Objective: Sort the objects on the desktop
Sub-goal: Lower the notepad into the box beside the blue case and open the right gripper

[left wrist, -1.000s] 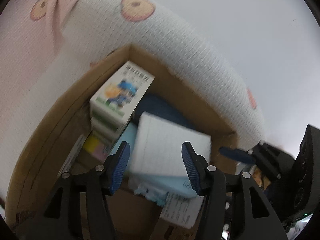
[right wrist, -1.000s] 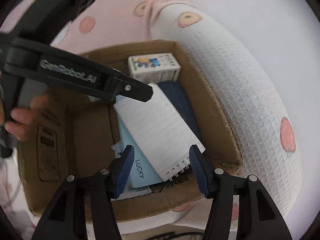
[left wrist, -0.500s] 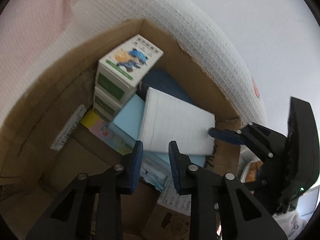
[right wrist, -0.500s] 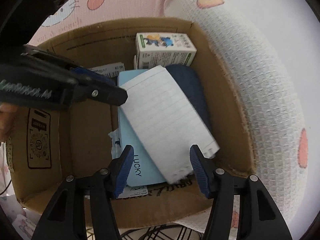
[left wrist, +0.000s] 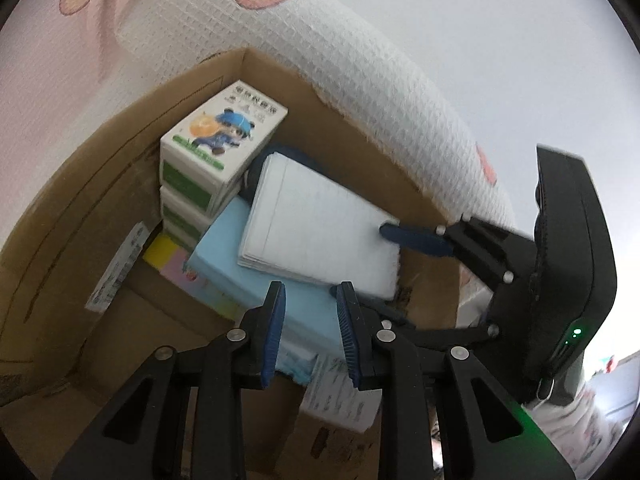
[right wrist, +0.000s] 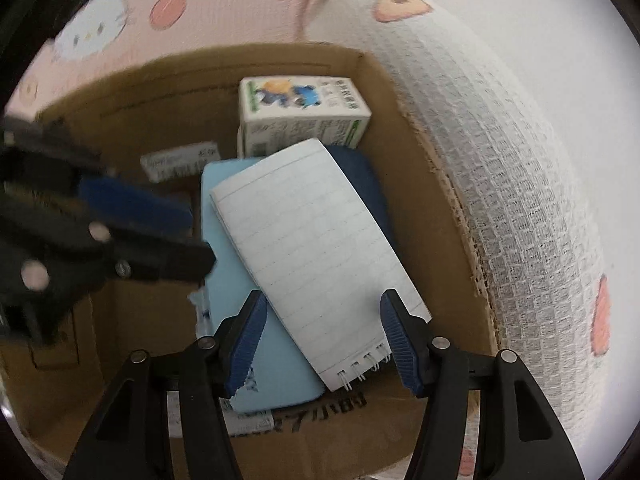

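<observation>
Both grippers' jaws stand apart, gripping nothing, above the cardboard box (right wrist: 424,152).
Inside it, the spiral notebook (right wrist: 316,248) lies between the right gripper (right wrist: 324,344) fingers; the left gripper (left wrist: 310,326) hovers narrower.

— What do the tools look like?
— The left gripper (left wrist: 310,330) is black plastic: two triangular cut-out arms, round silver screws at the joints, fingers faced with ribbed blue pads (left wrist: 274,334).
— And the other?
— The right gripper (right wrist: 322,344) is built the same. Seen from the left camera, its black housing carries small green lights.
</observation>
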A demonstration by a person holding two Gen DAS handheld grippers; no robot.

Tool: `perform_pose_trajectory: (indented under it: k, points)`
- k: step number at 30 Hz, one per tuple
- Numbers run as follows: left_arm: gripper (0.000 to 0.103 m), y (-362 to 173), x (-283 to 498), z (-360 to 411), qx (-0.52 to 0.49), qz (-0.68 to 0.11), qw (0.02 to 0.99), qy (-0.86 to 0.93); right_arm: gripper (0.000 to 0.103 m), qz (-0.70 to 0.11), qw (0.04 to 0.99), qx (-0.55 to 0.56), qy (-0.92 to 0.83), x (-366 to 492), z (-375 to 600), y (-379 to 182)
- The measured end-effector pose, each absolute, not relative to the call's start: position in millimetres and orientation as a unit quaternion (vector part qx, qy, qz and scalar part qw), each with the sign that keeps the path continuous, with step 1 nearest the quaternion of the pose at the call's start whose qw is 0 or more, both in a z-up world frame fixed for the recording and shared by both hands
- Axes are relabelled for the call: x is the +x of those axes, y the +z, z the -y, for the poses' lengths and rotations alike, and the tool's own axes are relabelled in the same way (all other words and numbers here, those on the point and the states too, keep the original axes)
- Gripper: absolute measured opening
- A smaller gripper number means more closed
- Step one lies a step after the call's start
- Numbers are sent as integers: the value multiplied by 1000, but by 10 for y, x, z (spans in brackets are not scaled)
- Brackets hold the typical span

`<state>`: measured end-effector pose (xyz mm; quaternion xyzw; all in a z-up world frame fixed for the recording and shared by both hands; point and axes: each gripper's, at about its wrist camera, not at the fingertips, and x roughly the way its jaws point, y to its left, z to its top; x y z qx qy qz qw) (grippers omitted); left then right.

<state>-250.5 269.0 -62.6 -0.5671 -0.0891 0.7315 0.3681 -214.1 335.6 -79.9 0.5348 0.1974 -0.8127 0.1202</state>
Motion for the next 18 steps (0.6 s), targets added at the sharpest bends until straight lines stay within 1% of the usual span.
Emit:
perform_pose_trajectory:
  k: [4,10,18]
  points:
    - [29,-718,-2620,-2694,-574,124,363,723,57,-168,113,541,-816,-2194,-3393,-778]
    - [29,-840,-2684,-2745,-580,144,359,717,57,-137,81,553,-818,-2275,-3404,-771]
    - [29,-876,-2763,-2734,-573,181,365,711,57,-122,73,566,-812,-2321,-3371,-738]
